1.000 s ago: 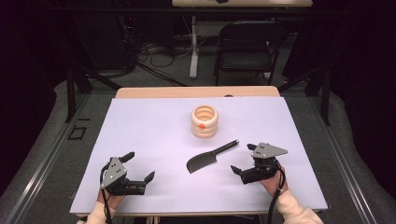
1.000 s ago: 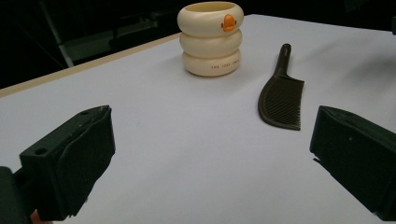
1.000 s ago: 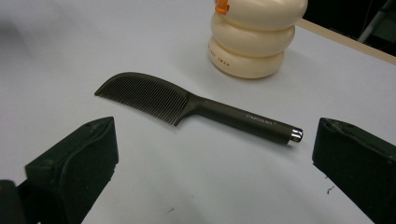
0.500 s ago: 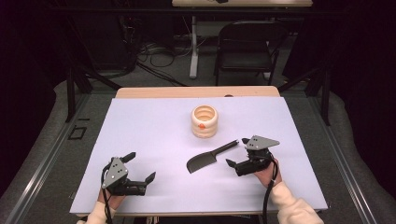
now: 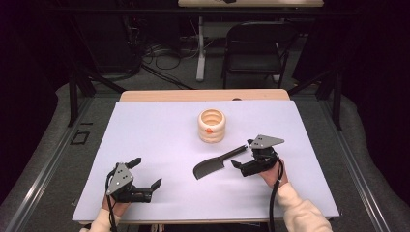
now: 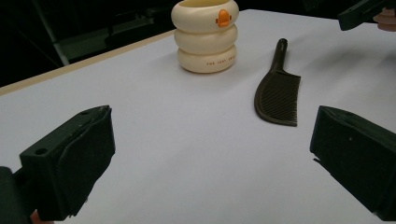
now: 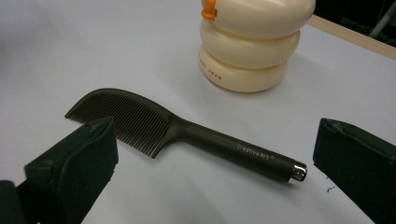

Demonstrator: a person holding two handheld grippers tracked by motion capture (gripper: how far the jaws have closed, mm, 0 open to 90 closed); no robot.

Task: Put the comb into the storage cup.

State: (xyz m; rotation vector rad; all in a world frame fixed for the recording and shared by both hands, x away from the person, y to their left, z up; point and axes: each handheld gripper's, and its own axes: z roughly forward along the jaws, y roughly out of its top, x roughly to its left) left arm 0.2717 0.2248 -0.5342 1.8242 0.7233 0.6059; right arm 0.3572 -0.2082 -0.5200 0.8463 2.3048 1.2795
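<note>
A dark comb (image 5: 213,165) lies flat on the white bench (image 5: 159,130), at about 6 o'clock from a cream ringed cup (image 5: 212,125). The right gripper (image 5: 243,157) hovers at the comb's handle end, fingers spread wide, gripping nothing. The left gripper (image 5: 146,172), at 8 o'clock from the comb, also has fingers apart and empty.

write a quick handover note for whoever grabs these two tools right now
Right tool: open, empty, jaws either side of the comb's handle, not yet closed on it.
Left tool: open, empty, resting near the table's front left.
Comb: flat on the white table, teeth end toward the person.
Cream ringed cup: upright beyond the comb, apart from it.
Done: approach only. Left: probably grasp the comb; what follows isn't clear.
</note>
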